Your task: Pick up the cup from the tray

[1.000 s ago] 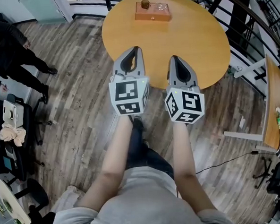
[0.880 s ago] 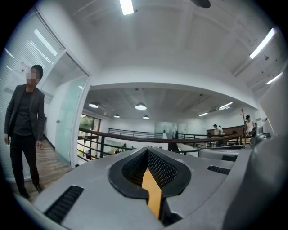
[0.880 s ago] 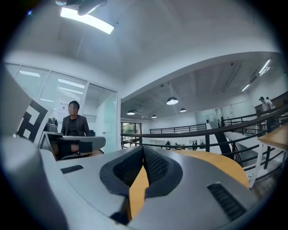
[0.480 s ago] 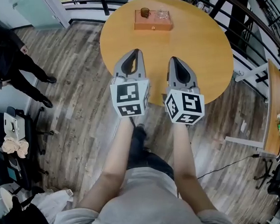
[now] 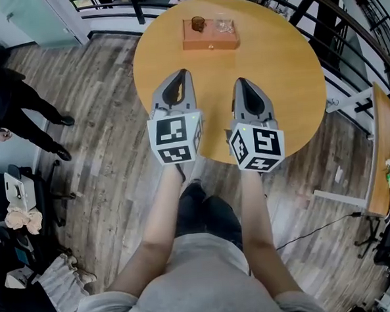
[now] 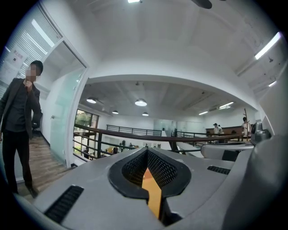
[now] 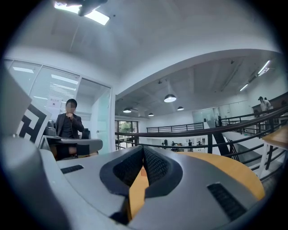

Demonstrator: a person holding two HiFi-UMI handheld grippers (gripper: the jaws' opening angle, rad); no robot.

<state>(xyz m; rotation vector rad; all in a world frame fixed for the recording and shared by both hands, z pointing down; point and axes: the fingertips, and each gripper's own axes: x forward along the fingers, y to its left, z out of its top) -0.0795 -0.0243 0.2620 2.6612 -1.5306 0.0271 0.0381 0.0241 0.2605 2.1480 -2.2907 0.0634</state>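
Head view: the left tool [image 5: 184,73] and right tool [image 5: 240,82] hang level over the round tabletop's [image 5: 288,60] near edge. Both are aimed at the brown cup [image 5: 198,23], which stands upright on the orange tray [image 5: 211,43], well apart from both.

Left gripper view: jaws together, nothing between them.

Right gripper view: jaws likewise together and empty, probably carried closed until the cup is within reach.
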